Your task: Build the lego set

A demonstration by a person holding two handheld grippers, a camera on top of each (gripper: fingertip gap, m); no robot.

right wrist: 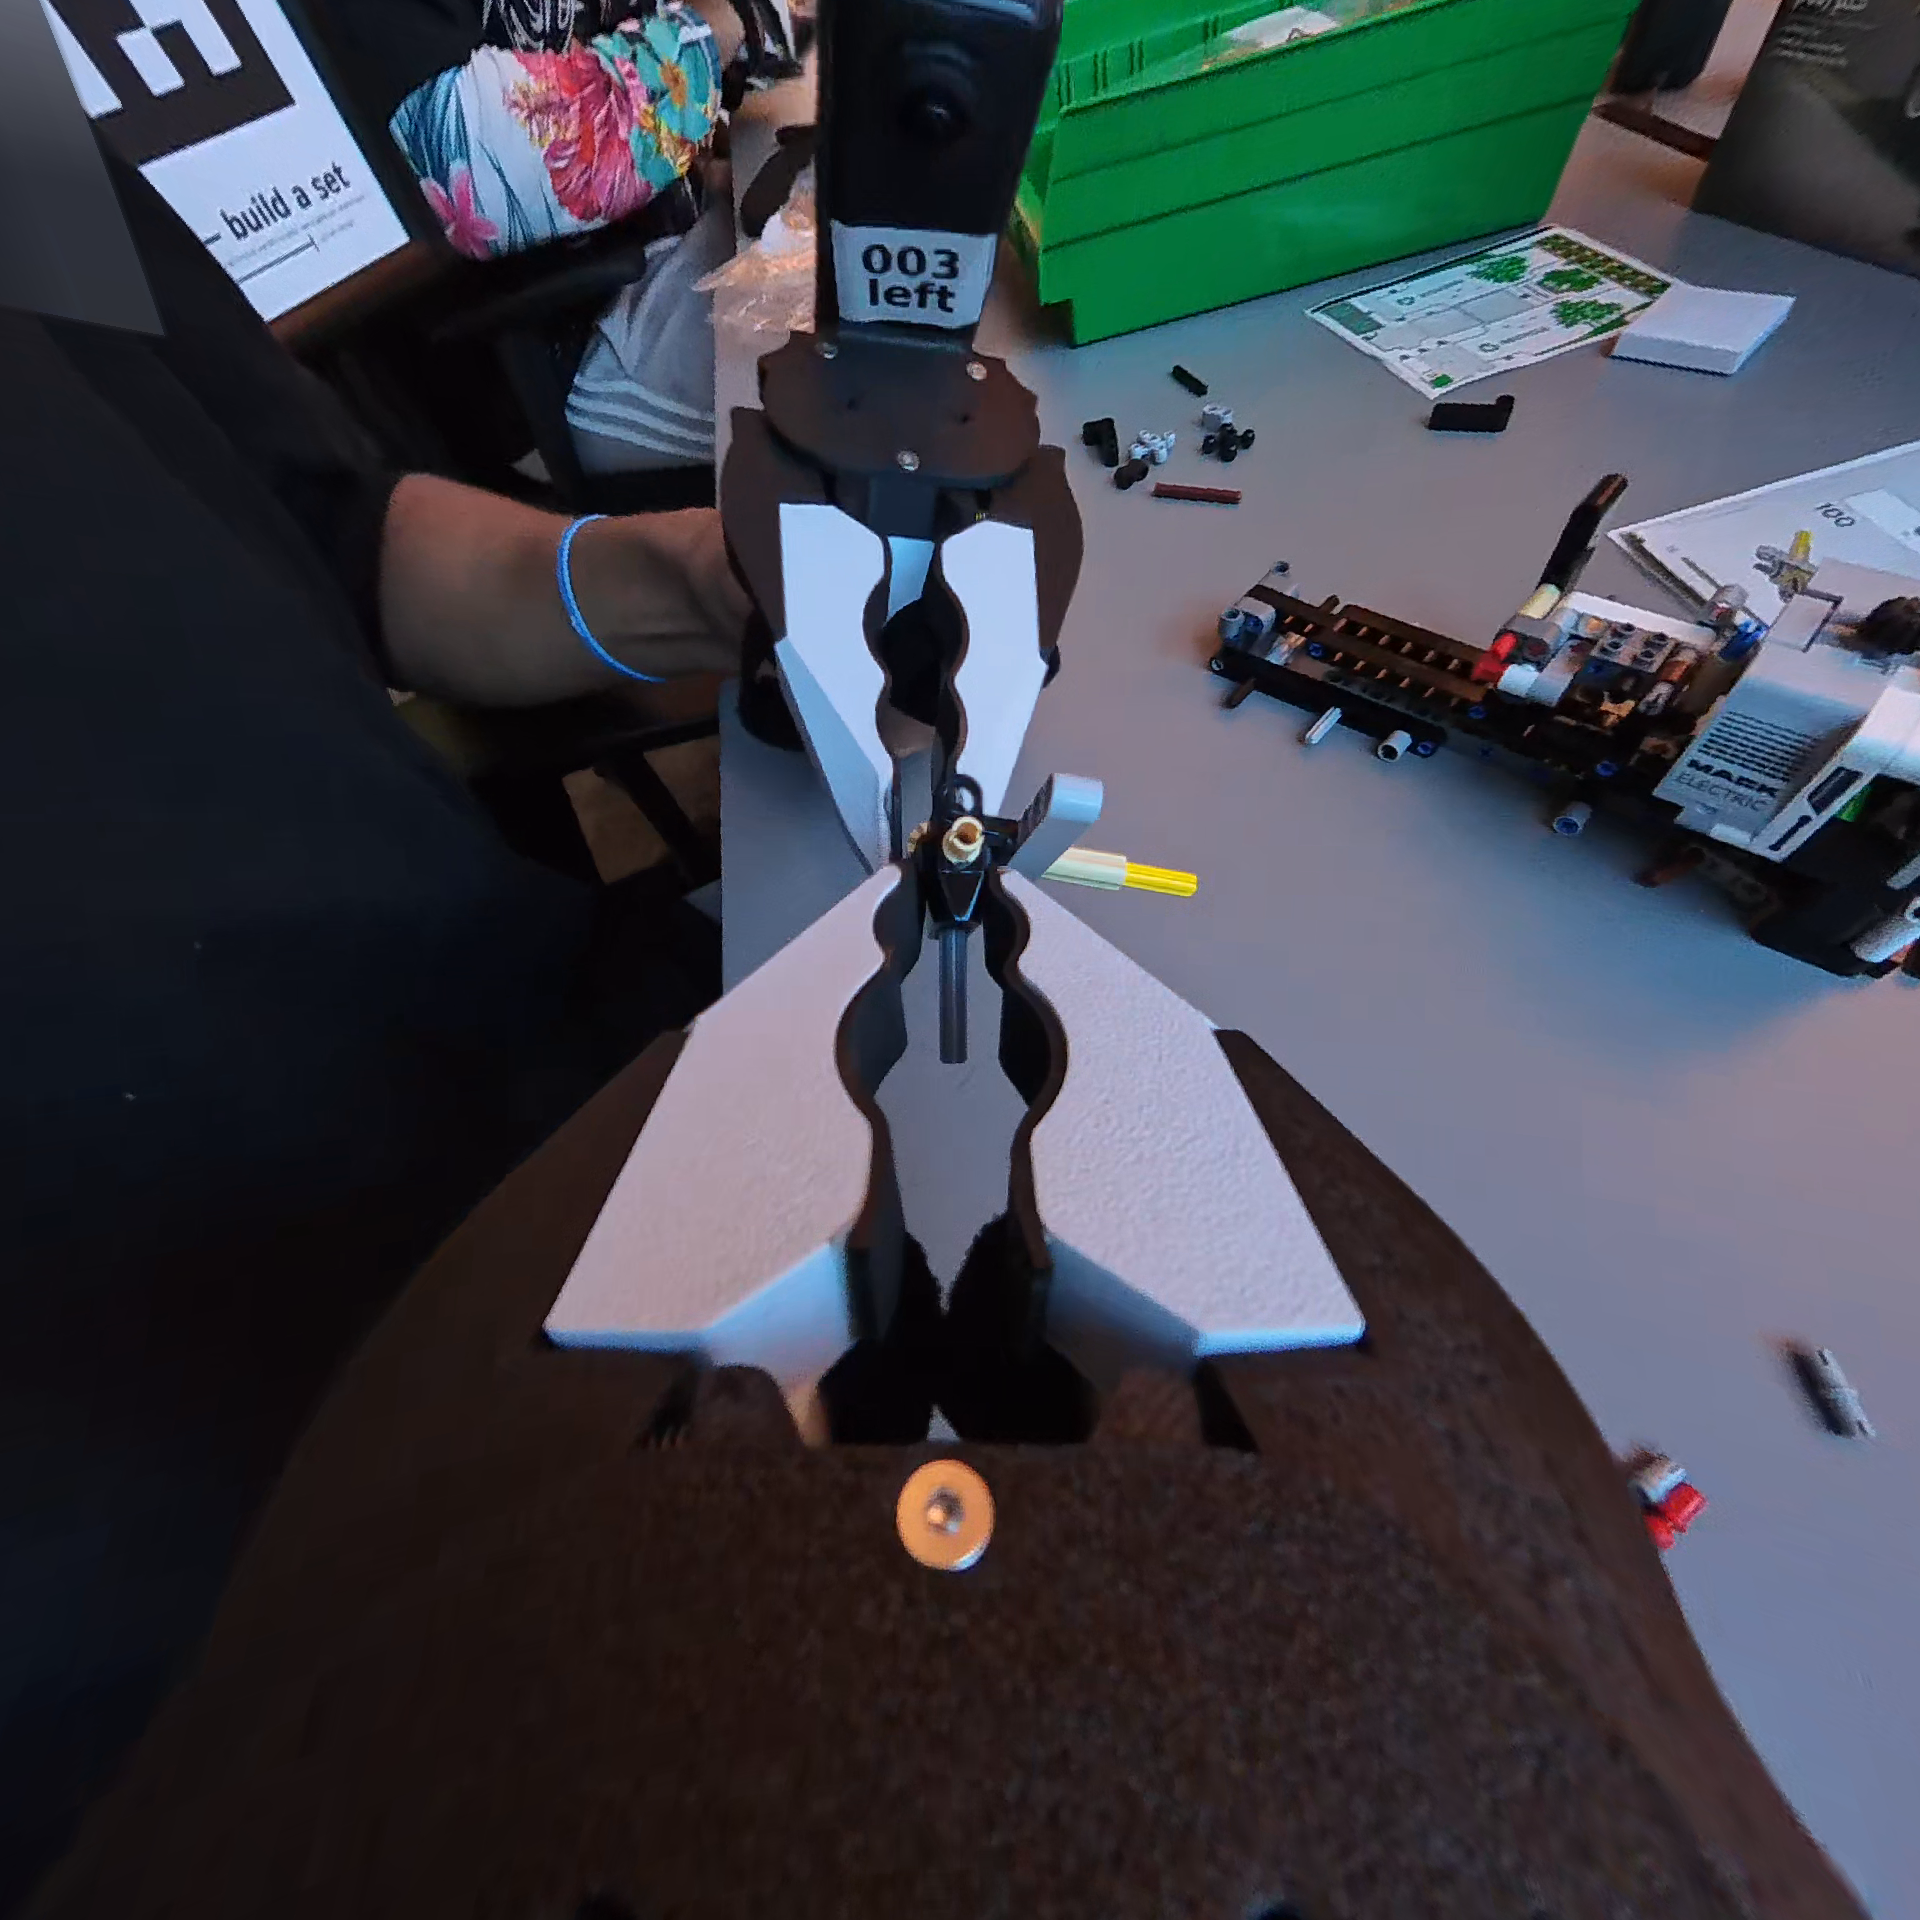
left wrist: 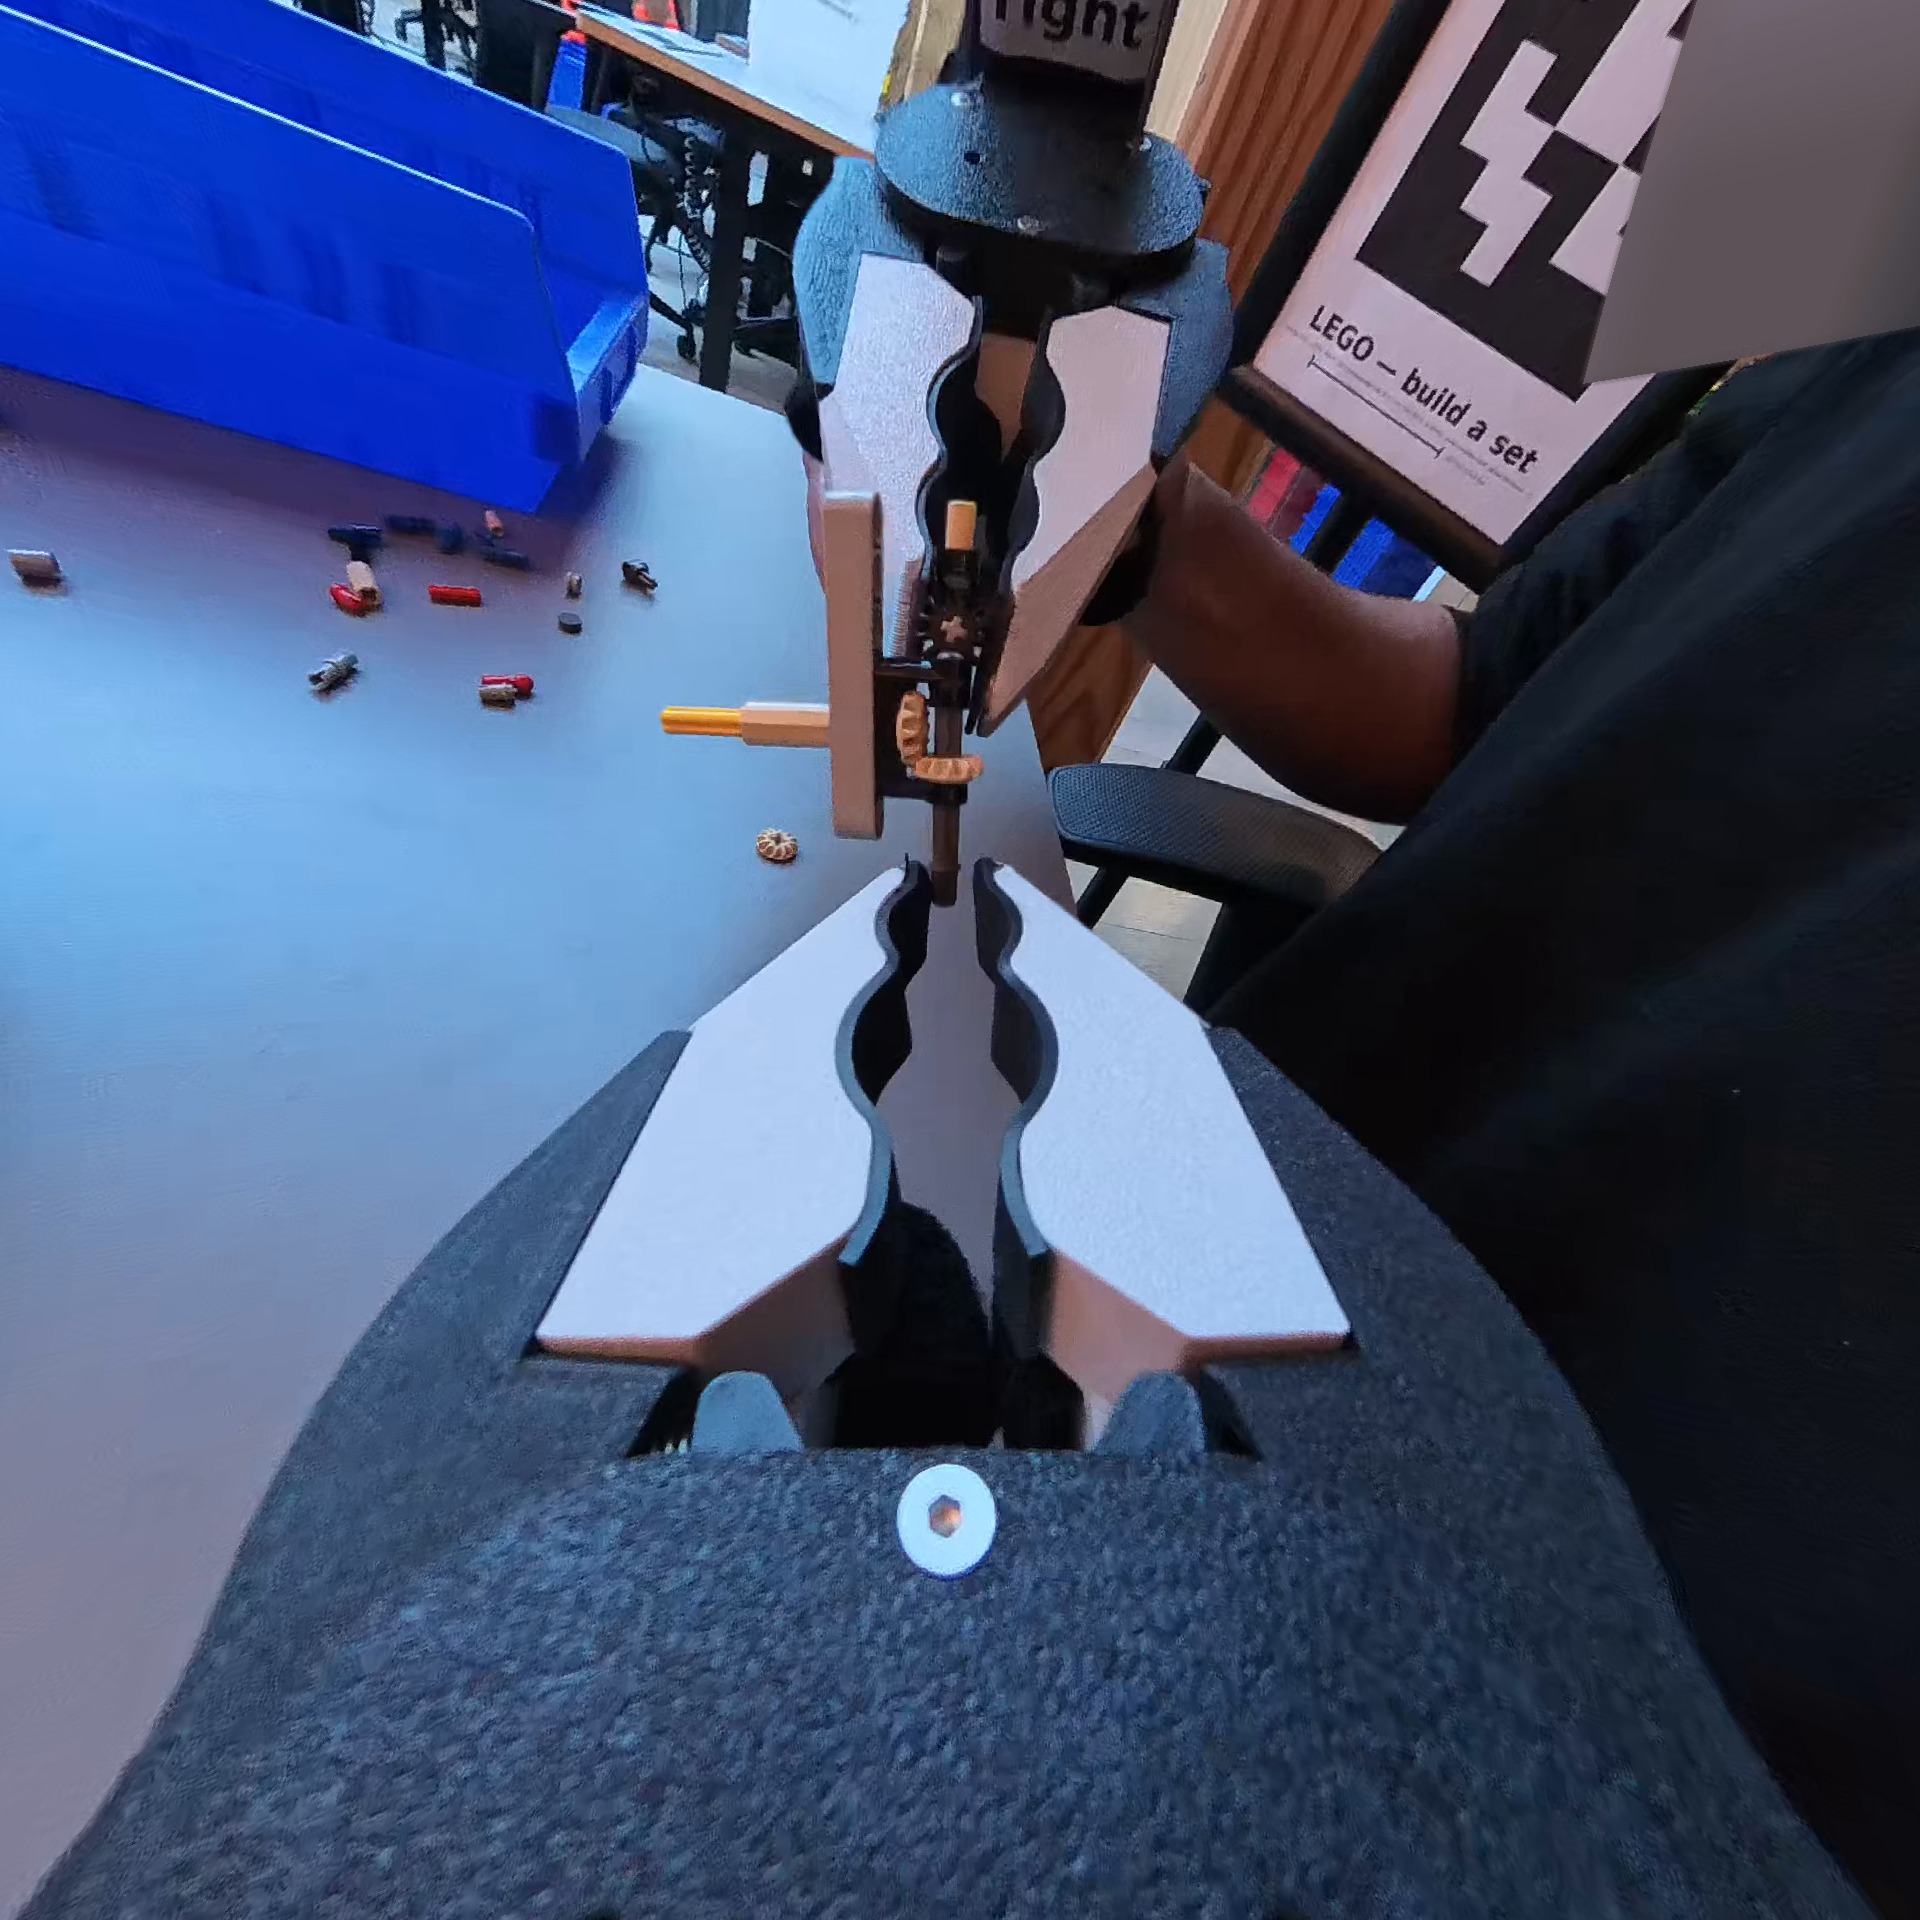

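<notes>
My right gripper (right wrist: 958, 883) is shut on a small lego assembly (left wrist: 857, 665): a grey panel, tan gears (left wrist: 940, 769), a tan pin (right wrist: 966, 836) and a yellow axle (left wrist: 707, 719) sticking out sideways. It holds the assembly in the air above the table edge. A black axle (left wrist: 945, 852) runs out of the assembly toward my left gripper (left wrist: 945, 873), whose fingertips close around its end. The two grippers face each other tip to tip; the left gripper also shows in the right wrist view (right wrist: 935, 821). Another dark axle (right wrist: 952, 997) points back between the right fingers.
A half-built lego truck (right wrist: 1558, 686) lies on the grey table (right wrist: 1351, 1039) with instruction sheets (right wrist: 1486, 301) and a green bin (right wrist: 1299, 156) behind it. A blue bin (left wrist: 312, 312), scattered small parts (left wrist: 447, 582) and a loose tan gear (left wrist: 777, 845) lie on the other side. A chair (left wrist: 1195, 831) stands below. The tips of both grippers are at nearly the same place.
</notes>
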